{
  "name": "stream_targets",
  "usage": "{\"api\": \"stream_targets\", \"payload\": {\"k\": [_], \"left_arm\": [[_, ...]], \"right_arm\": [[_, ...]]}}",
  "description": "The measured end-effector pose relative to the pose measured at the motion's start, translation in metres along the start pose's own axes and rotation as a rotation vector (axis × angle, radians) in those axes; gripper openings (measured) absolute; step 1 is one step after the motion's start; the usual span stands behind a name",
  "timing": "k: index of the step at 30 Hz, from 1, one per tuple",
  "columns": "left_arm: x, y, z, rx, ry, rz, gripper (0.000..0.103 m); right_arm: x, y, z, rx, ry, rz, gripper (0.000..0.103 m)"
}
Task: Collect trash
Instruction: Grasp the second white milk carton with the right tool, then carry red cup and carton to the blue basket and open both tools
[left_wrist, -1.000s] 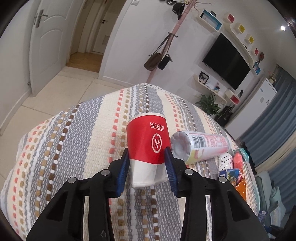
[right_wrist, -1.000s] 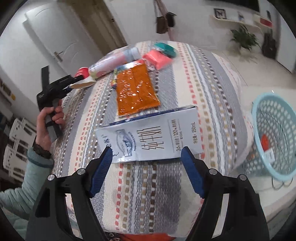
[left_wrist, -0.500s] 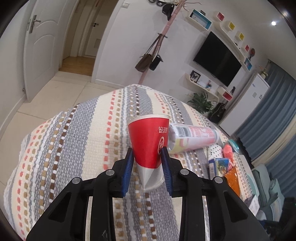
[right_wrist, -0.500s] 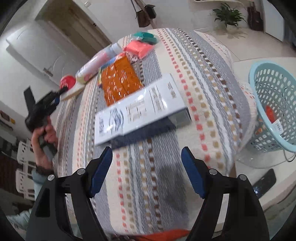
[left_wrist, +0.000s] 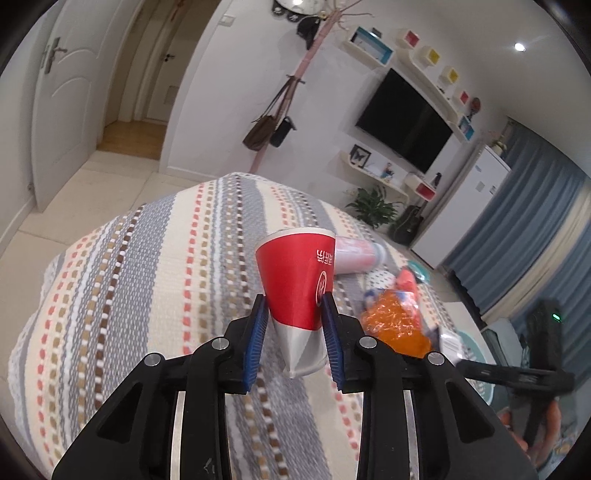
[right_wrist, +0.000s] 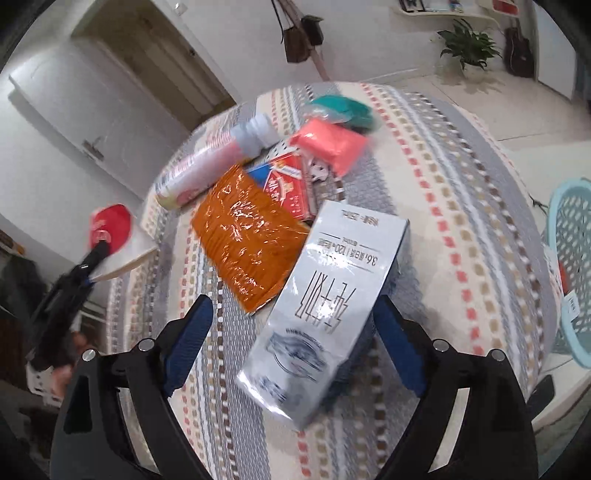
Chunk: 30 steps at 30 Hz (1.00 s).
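I've got the left gripper squeezing the crushed red paper cup, right gripper wide open over the milk carton, basket nearly empty, most trash left.

The room is evenly lit and rather bright; a ceiling spotlight shines at the upper right. Fisheye distortion bends the edges, with dark corners. The orange foil packet shows glare. The milk carton is motion-blurred.
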<state>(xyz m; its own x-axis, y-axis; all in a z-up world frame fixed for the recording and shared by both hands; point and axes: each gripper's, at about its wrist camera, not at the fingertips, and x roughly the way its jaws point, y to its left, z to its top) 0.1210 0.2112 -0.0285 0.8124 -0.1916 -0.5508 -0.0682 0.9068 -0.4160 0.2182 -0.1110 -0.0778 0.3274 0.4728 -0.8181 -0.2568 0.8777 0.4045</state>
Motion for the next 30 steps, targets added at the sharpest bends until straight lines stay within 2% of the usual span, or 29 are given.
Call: {"api": "stream_targets", "payload": {"k": [7, 11, 13, 17, 21, 30], "left_arm": [[-0.015, -0.017, -0.007, 0.024, -0.014, -0.046, 0.028], [-0.016, -0.033, -0.011, 0.053, -0.013, -0.075, 0.028], [-0.016, -0.044, -0.012, 0.071, -0.011, -0.097, 0.028], [-0.017, -0.069, -0.014, 0.105, -0.032, -0.184, 0.028], [-0.009, -0.105, -0.014, 0.160, -0.025, -0.220, 0.028], [0.031, -0.209, -0.020, 0.297, 0.025, -0.321, 0.028]], "right_arm": [[0.021, 0.030, -0.020, -0.109, -0.003, -0.204, 0.083], [0.018, 0.032, -0.034, -0.144, -0.027, -0.291, 0.057], [0.007, 0.030, -0.040, -0.156, -0.058, -0.304, 0.050], [-0.022, 0.019, -0.043, -0.153, -0.136, -0.298, 0.049], [-0.058, 0.004, -0.037, -0.128, -0.225, -0.291, 0.049], [-0.133, -0.068, -0.025, -0.009, -0.397, -0.319, 0.049]]}}
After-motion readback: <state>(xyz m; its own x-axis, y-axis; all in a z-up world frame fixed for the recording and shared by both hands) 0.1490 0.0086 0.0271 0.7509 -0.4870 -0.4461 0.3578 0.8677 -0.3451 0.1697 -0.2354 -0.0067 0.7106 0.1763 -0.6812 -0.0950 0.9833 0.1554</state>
